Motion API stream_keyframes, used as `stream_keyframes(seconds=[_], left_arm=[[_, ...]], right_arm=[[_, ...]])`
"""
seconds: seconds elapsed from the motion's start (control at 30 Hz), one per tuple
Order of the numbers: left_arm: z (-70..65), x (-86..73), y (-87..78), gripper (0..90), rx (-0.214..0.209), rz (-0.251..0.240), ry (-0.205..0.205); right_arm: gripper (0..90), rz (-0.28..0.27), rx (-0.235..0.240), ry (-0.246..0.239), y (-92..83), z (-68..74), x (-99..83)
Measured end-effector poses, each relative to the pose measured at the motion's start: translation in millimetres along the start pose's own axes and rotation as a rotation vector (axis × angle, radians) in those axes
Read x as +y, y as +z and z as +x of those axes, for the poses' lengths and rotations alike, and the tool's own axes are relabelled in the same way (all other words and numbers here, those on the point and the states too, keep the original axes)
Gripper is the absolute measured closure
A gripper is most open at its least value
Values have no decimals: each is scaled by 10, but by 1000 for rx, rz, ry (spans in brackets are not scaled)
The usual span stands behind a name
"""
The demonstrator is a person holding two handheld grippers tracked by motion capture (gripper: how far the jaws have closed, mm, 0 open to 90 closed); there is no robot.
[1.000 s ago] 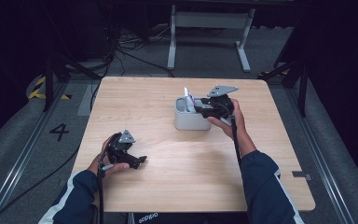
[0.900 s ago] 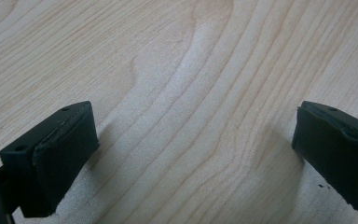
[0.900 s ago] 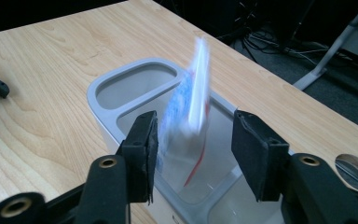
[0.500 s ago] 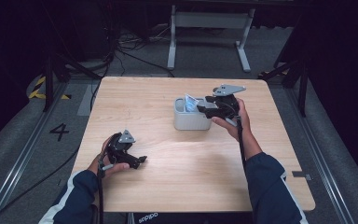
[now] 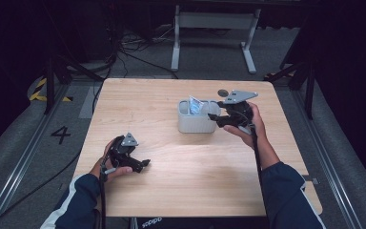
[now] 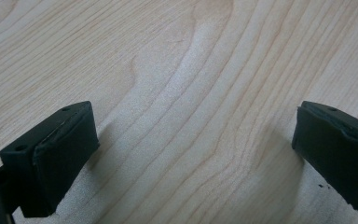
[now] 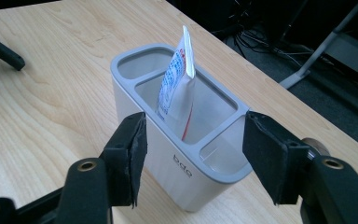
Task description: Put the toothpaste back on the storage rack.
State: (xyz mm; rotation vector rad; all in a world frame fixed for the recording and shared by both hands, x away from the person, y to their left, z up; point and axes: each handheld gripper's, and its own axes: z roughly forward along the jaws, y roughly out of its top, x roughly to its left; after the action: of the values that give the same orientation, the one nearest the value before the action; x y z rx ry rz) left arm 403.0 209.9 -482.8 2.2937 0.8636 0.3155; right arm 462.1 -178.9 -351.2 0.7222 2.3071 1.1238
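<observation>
**Right gripper parts beside the holder**

Right gripper (image 5: 215,118), jaws just opening and empty, hovers just right of the grey holder (image 5: 196,125) mid-table in the high view; left gripper (image 5: 143,163) rests near-left. Left gripper view: jaws spread over bare table (image 6: 191,93). Right gripper view: toothpaste tube (image 7: 177,86) leans in the holder's middle compartment.

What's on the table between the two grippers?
Nothing: in the high view, bare table runs from the left gripper to the right gripper.

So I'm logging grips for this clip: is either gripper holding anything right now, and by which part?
Nothing is held. The right gripper has its jaws open, apart from the tube standing in the grey holder. The left gripper is open over bare table.
</observation>
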Motion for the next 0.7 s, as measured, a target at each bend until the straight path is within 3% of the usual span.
stream_keyframes(seconds=[0.17, 0.7], left_arm=[[-1, -1, 2, 5, 2, -2, 0], [-1, 0, 0, 5, 1, 0, 0]], right_arm=[[399, 29, -23, -38, -119, 25, -32], [379, 90, -37, -76, -408, 78, -304]])
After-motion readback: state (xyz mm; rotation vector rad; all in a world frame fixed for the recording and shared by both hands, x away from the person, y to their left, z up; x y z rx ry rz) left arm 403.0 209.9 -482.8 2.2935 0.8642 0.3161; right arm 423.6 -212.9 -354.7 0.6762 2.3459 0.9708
